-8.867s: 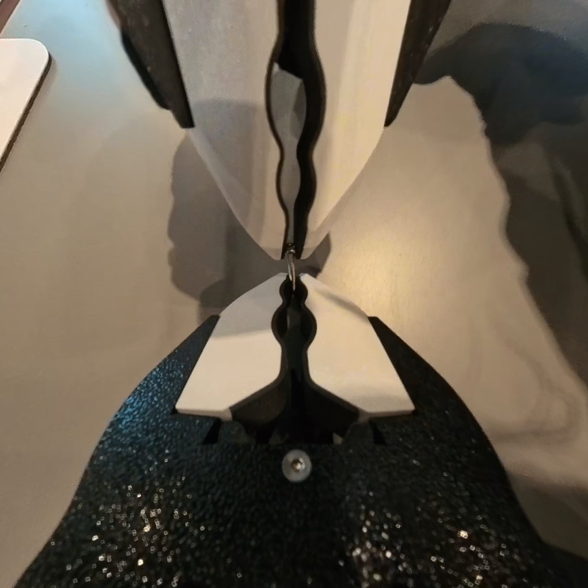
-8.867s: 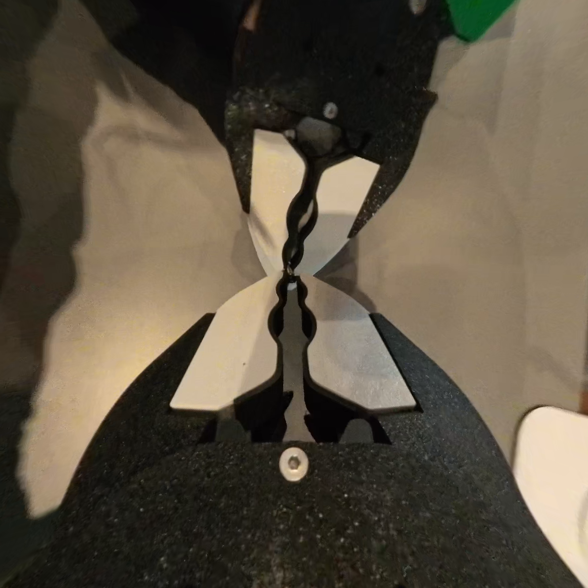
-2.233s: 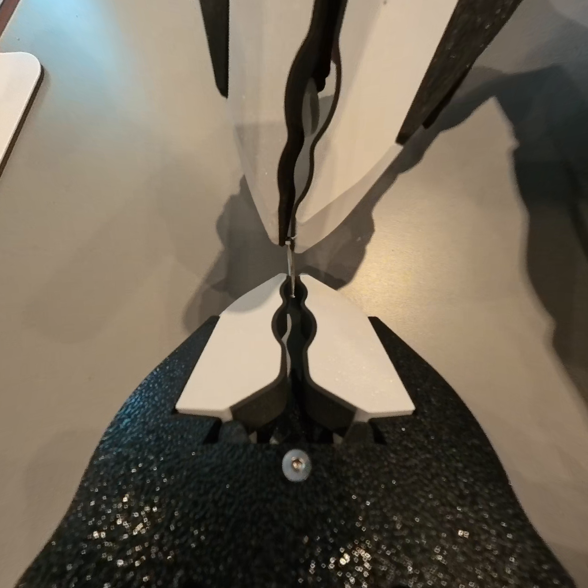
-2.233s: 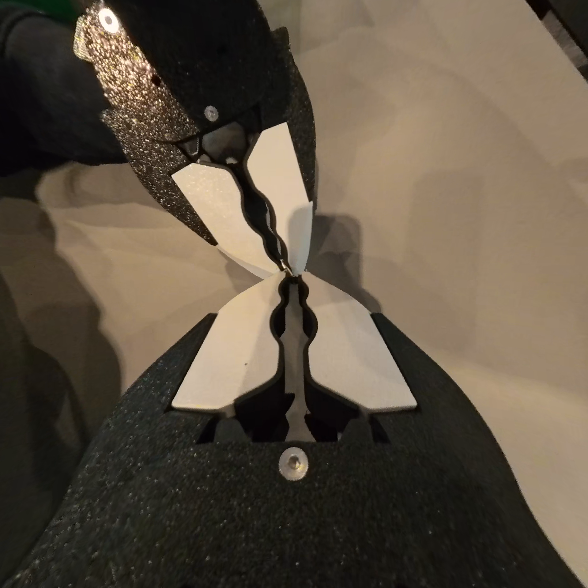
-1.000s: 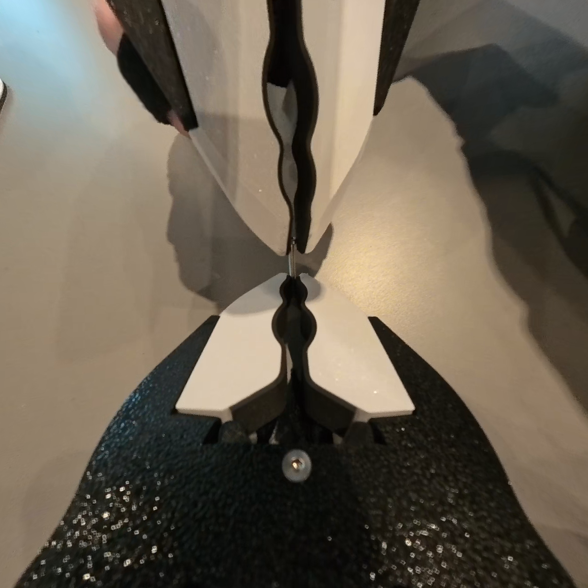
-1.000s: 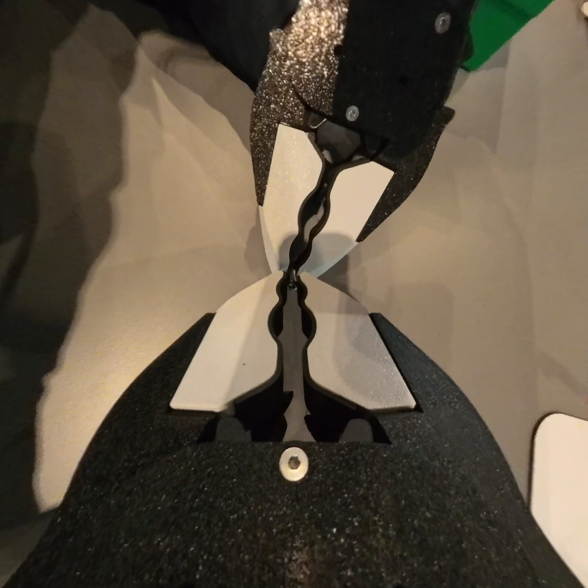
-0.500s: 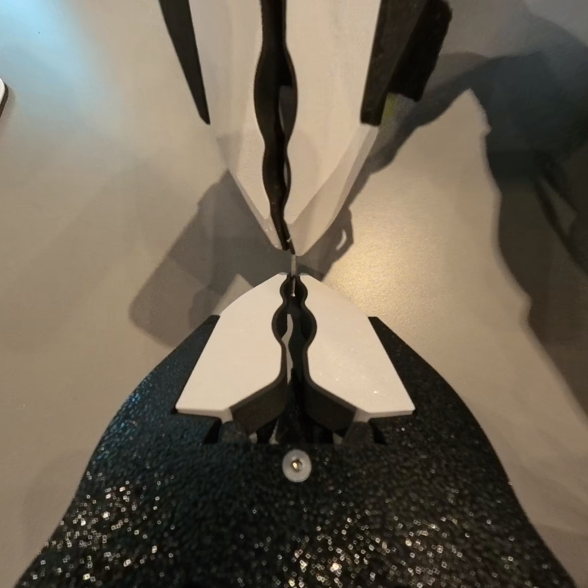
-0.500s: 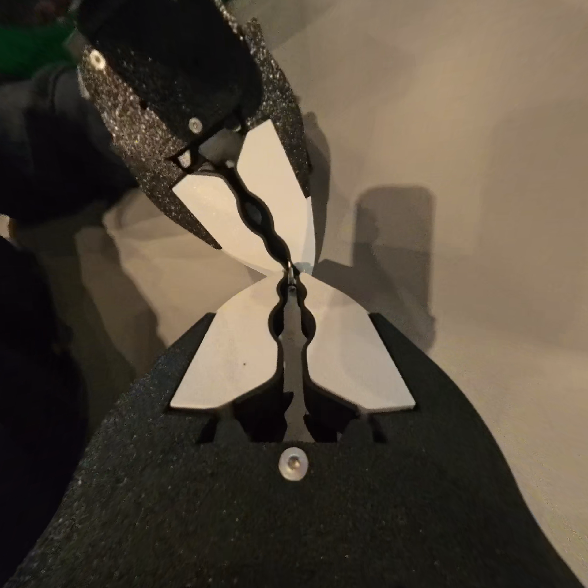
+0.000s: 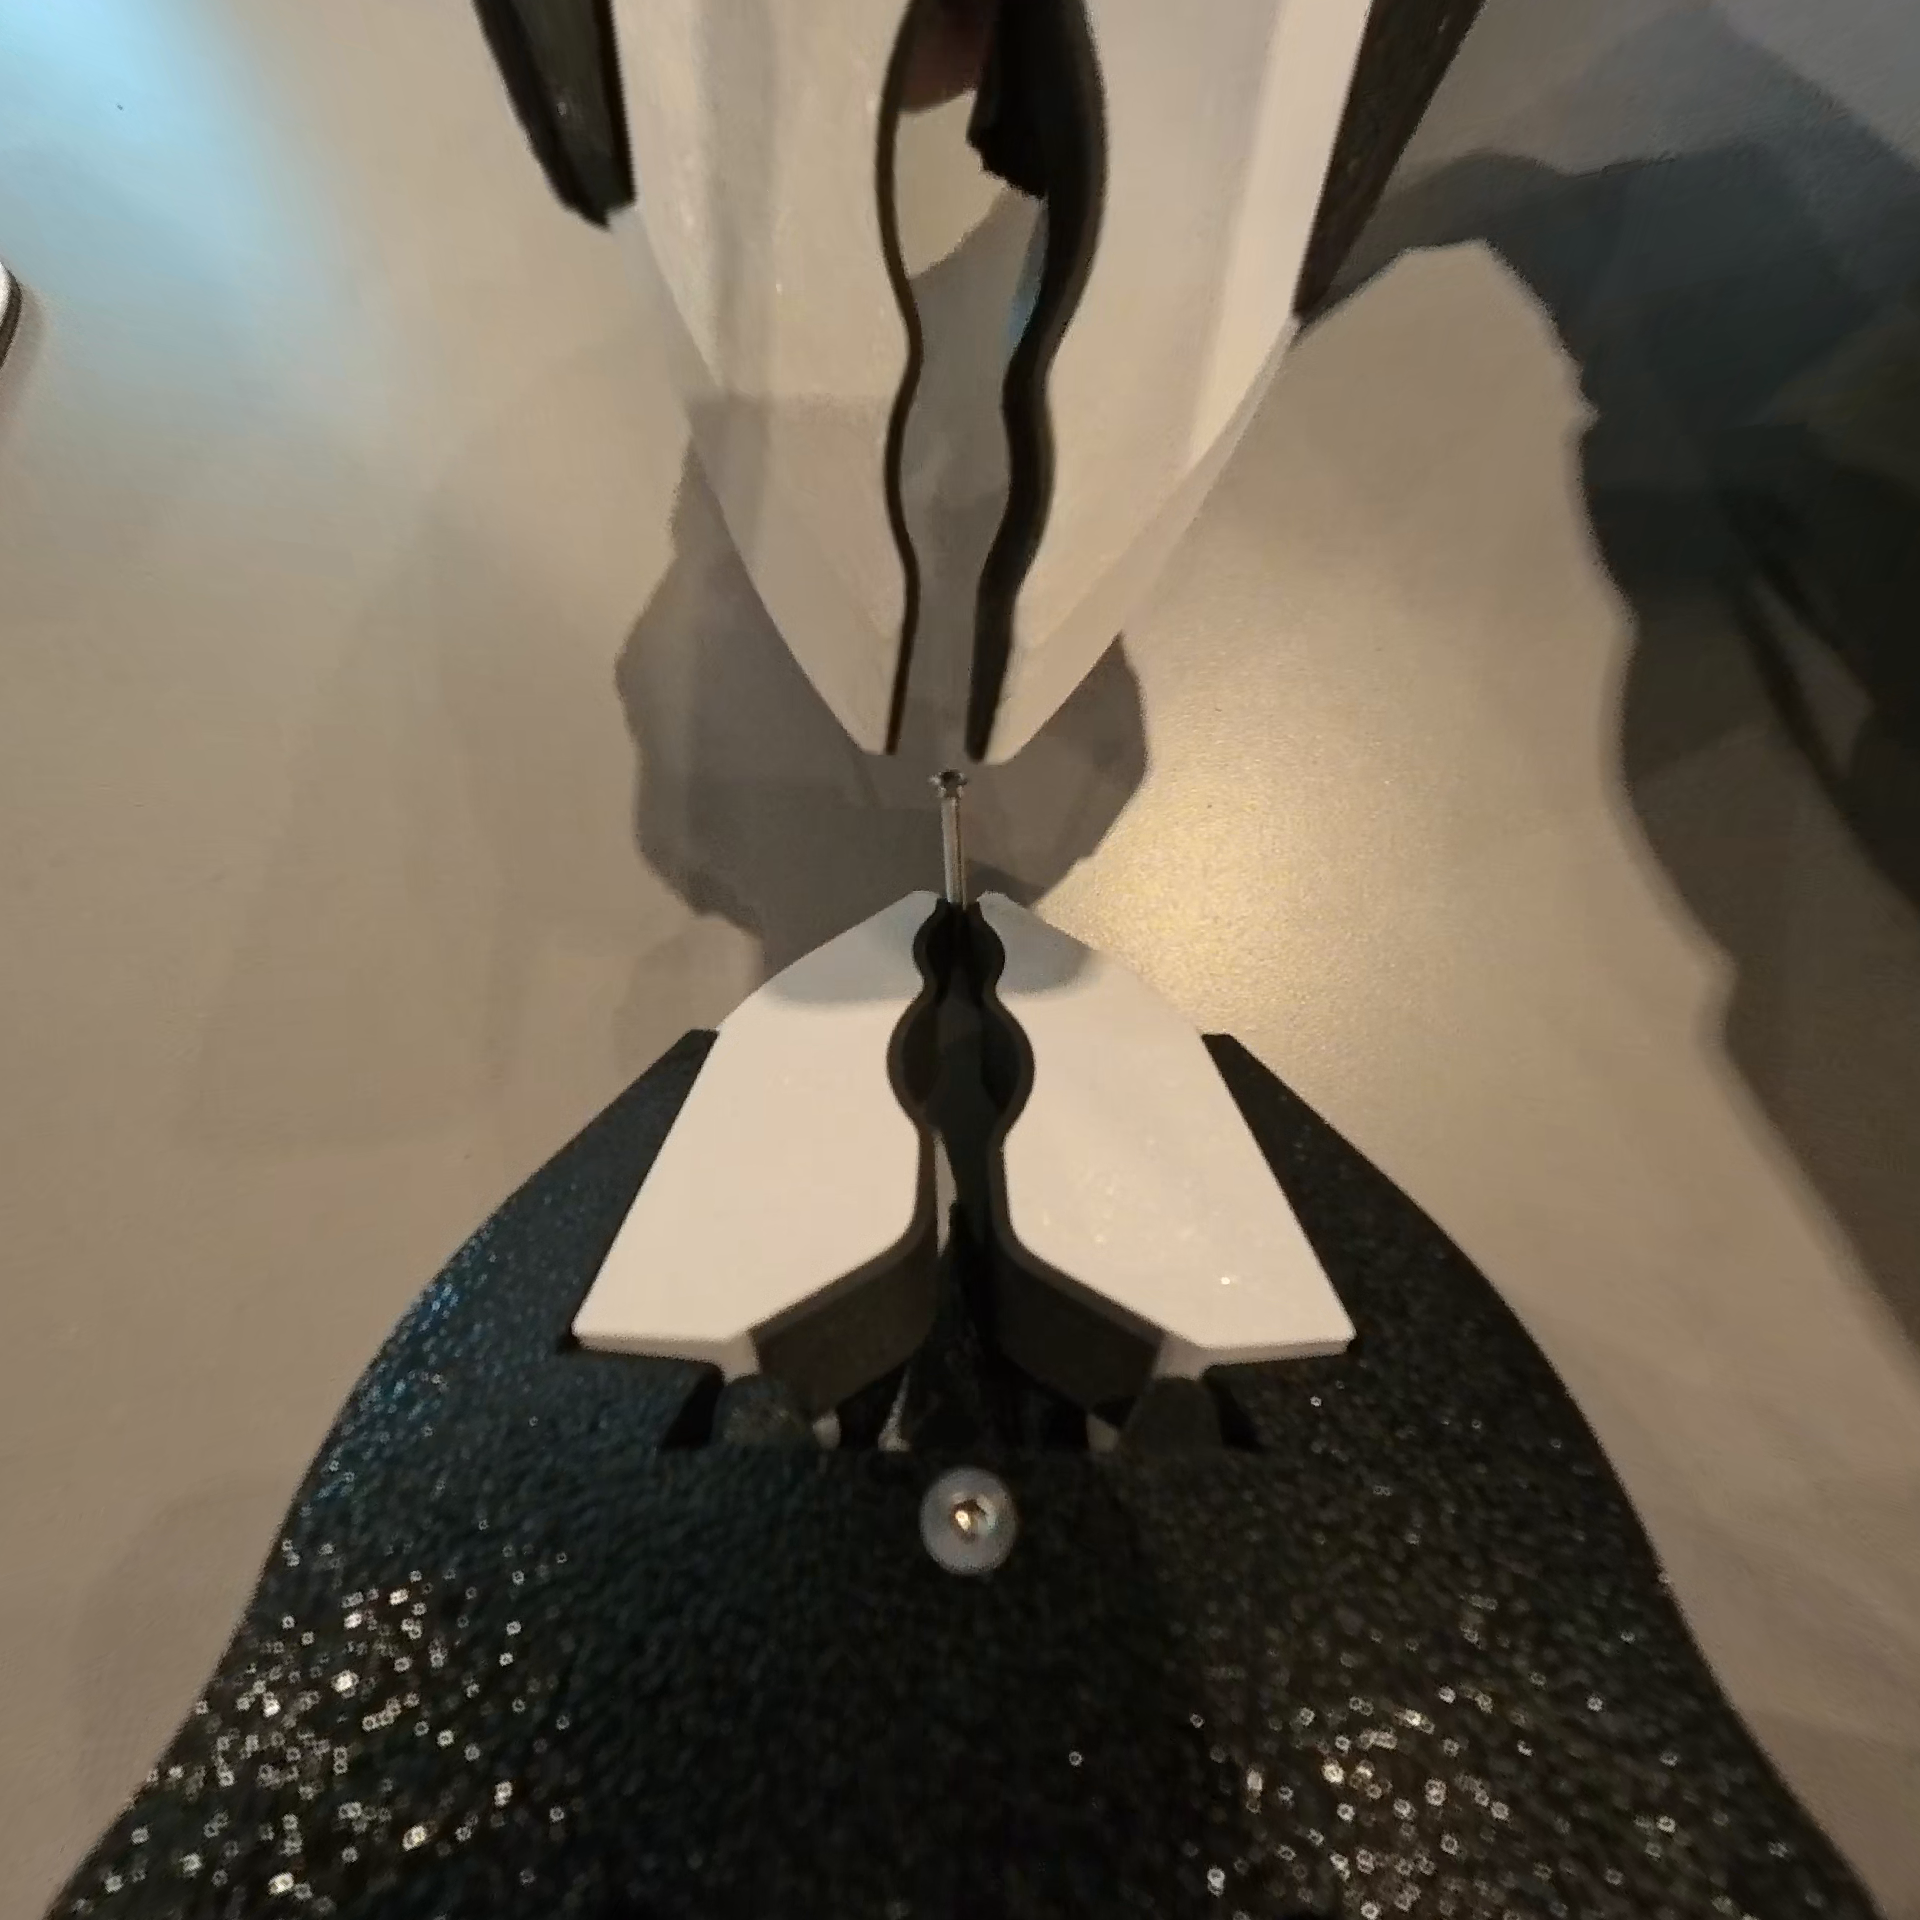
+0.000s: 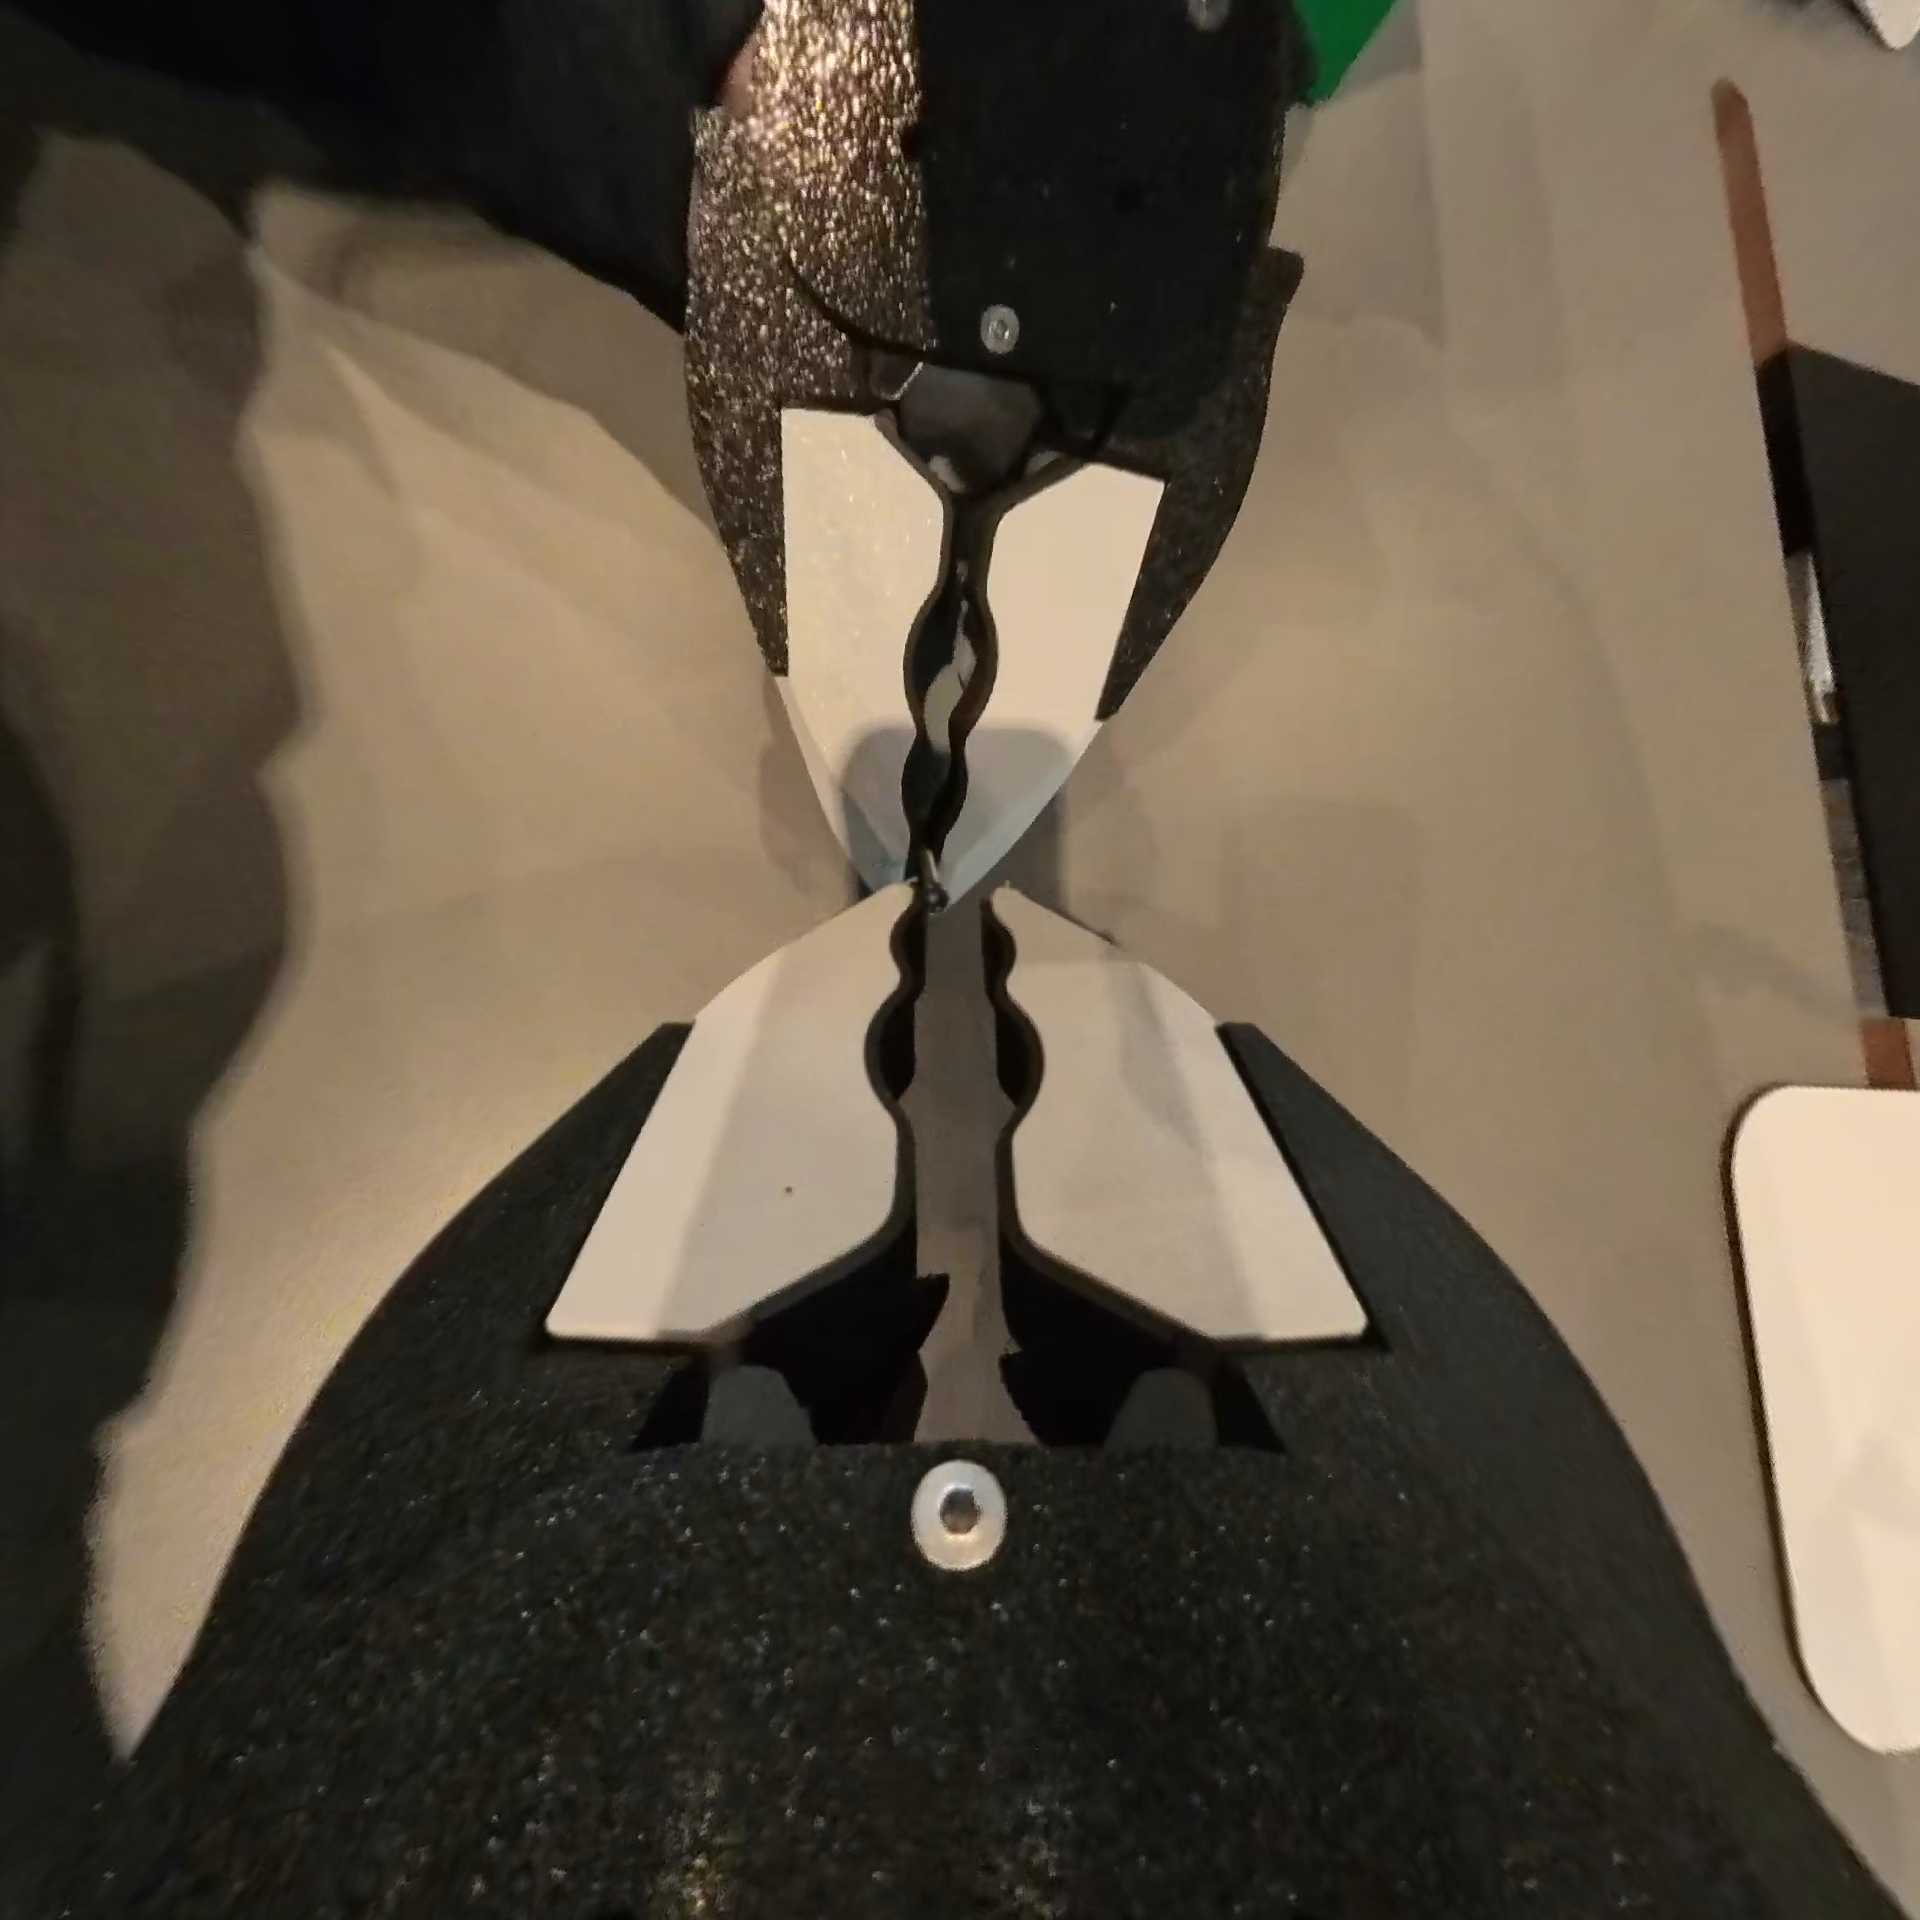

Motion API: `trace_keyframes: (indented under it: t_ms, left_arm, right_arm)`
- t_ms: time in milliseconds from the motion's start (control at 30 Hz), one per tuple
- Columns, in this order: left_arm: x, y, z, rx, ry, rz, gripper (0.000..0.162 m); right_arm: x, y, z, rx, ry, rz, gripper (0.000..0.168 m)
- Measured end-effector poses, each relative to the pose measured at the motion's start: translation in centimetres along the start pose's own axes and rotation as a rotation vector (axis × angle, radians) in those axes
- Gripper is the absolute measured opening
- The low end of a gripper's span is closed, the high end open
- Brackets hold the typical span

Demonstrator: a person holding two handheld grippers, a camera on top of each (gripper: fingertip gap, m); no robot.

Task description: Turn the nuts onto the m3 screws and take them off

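- Our white-fingered left gripper (image 9: 957,906) pinches a slim, silver M3 screw (image 9: 951,840) by its lower end, shaft upright over the grey tabletop (image 9: 312,727).
- Our right gripper (image 10: 951,902) hangs parted just beyond the screw's tip.
- A dark speck there, perhaps a nut (image 9: 949,778).

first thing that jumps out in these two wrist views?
Two white-fingered grippers meet tip to tip over a plain beige table. The left gripper is shut on a thin metal screw that sticks straight out toward the right gripper, whose jaws stand slightly apart just short of the screw's dark end. In the right wrist view, a white rounded tray sits at the right edge.
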State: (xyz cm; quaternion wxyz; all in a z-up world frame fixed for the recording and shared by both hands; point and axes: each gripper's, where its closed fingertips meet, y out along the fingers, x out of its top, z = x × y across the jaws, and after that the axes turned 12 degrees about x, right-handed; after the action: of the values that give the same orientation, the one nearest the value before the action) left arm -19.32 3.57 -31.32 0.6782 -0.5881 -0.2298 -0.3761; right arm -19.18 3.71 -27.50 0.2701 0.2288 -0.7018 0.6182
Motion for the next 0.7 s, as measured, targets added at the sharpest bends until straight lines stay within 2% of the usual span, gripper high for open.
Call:
trace_keyframes:
  t_ms: [33,700]
  left_arm:
    - [0.01,-0.01,0.00,0.000,0.000,0.000,0.002]
    - [-0.01,0.00,-0.03,-0.003,-0.001,0.000,0.002]
  right_arm:
    - [-0.01,0.10,-0.04,0.006,0.005,-0.001,0.008]
    - [0.10,0.15,0.23,0.106,-0.027,0.004,0.007]
